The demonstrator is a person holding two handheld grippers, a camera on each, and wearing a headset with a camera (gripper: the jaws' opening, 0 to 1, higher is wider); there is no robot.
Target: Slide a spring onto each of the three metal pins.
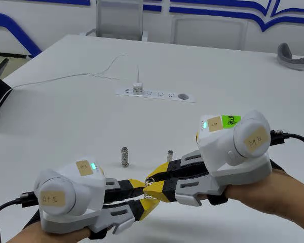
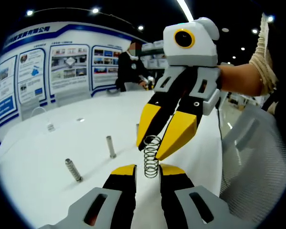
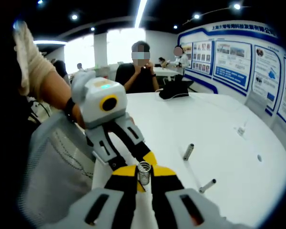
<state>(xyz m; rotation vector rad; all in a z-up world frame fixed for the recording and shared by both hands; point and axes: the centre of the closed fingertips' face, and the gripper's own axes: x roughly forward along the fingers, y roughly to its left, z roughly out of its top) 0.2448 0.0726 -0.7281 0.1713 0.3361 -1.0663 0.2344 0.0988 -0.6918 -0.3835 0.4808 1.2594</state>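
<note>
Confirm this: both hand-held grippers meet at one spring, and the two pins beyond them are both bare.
Not both. The head view shows one loaded pin already wearing a spring, beside the bare pin. The held spring part is right.

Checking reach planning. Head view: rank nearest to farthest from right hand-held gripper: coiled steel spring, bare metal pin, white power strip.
1. Coiled steel spring, at the right hand-held gripper tips.
2. Bare metal pin, just beyond.
3. White power strip, far mid-table.
</note>
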